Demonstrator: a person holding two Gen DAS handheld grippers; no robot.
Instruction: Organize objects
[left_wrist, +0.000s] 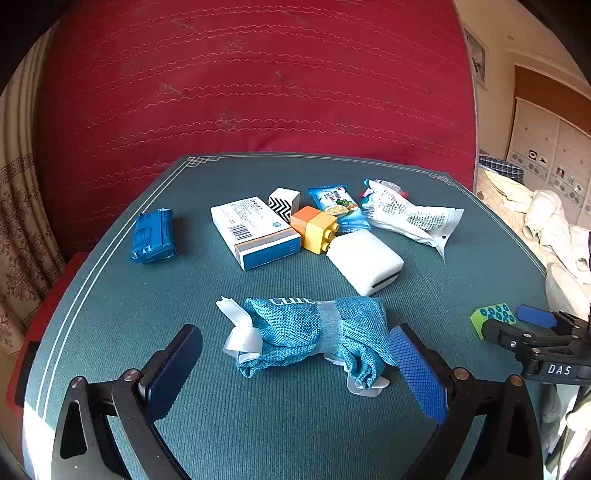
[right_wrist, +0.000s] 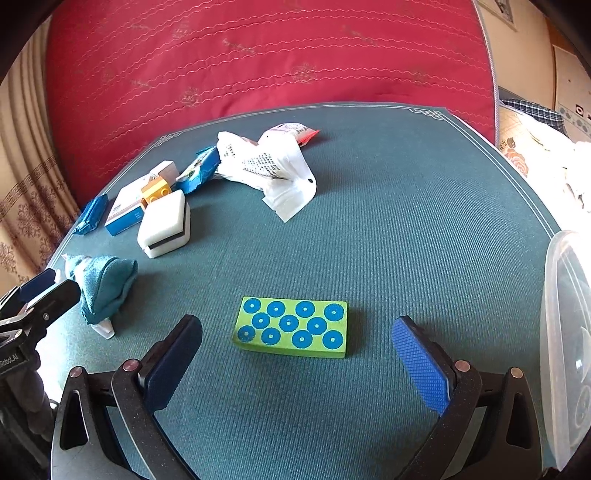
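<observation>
Both spread wide and gripping nothing: left gripper (left_wrist: 295, 365) at lower centre of its view around blue cloth pouch (left_wrist: 314, 332) on green desk (left_wrist: 258, 406), right gripper (right_wrist: 297, 363) flanking green dotted block (right_wrist: 291, 326) at centre.

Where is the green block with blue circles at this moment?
In the right wrist view the green block lies flat on the table, just ahead of the open right gripper, with the clear container to its right.
</observation>
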